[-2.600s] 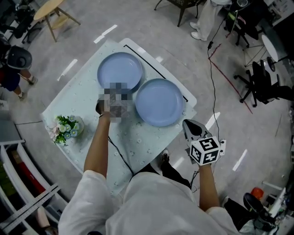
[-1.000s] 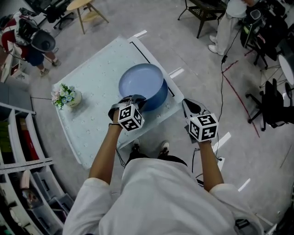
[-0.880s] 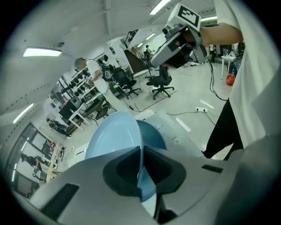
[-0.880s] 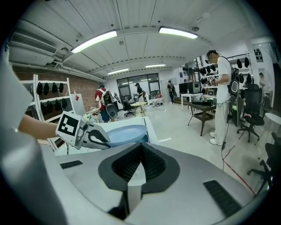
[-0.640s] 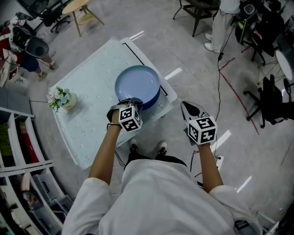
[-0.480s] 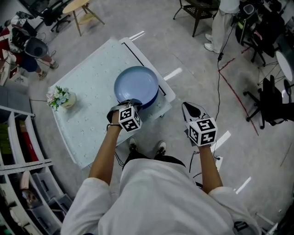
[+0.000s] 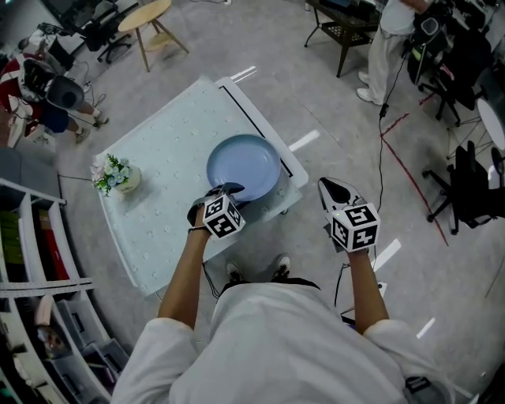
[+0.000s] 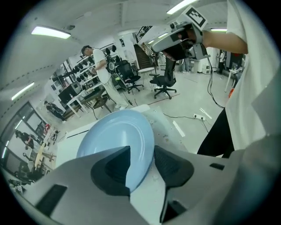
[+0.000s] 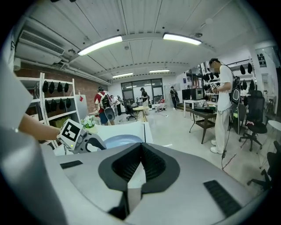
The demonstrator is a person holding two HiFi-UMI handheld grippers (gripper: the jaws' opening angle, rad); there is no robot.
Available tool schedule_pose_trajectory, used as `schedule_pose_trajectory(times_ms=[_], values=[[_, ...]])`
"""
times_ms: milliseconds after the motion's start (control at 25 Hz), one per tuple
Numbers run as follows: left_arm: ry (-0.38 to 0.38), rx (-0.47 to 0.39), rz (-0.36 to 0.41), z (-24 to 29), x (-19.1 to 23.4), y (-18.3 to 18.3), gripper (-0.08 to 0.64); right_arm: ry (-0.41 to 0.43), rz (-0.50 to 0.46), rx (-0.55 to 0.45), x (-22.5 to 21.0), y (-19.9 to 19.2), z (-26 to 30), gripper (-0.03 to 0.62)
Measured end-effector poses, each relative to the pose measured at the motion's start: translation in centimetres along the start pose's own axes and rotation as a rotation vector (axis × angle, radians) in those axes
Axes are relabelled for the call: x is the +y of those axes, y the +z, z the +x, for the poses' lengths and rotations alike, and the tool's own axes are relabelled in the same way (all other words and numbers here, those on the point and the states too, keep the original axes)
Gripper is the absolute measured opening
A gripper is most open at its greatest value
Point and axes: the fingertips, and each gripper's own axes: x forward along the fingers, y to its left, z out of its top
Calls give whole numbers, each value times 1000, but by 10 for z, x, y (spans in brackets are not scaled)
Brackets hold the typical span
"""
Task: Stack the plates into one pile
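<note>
Two light blue plates (image 7: 244,167) lie as one pile on the near right part of the table (image 7: 158,150); only a dark edge of the lower one shows. My left gripper (image 7: 229,189) is at the pile's near rim. In the left gripper view the top plate (image 8: 116,138) has its rim between the jaws of the left gripper (image 8: 142,167), which are opening; a thin gap shows at the right pad. My right gripper (image 7: 330,188) hangs off the table's right side over the floor, shut and empty; its view shows the plate (image 9: 120,141) and the left gripper (image 9: 81,140).
A small vase of flowers (image 7: 116,175) stands near the table's left edge. Chairs, a stool (image 7: 150,24) and a black side table (image 7: 347,20) stand on the floor around. A person (image 9: 221,110) stands at the right, others further back.
The two plates lay side by side earlier. A second ago my left gripper held one tilted over the other; it now lies flat on it. The right gripper has barely moved.
</note>
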Motion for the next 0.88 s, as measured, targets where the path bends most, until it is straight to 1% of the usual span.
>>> schedule_pose_trajectory(times_ms=[160,240,320,400,520,680,800,880], values=[[30,-16,-23,-31,17,-16,184,6,-42,-28,15,34,20,15],[68,-43,-47,-53,34,-23,178,18,-77,-51,30,56,30,15],[127,-96,-99,-81,57,-27,140,25,-119,-77,45,79,40,15],[208,-172,-179,-115,83,-29,98,26,-159,-104,59,100,48,15],[357,-316,-323,-176,125,-36,48,36,-208,-150,84,133,59,15],[547,-491,-486,-262,172,-57,32,53,-287,-195,119,172,69,15],[665,-579,-558,-320,191,-72,29,57,-332,-231,141,195,70,15],[721,-607,-567,-351,196,-79,29,60,-354,-255,154,209,68,15]])
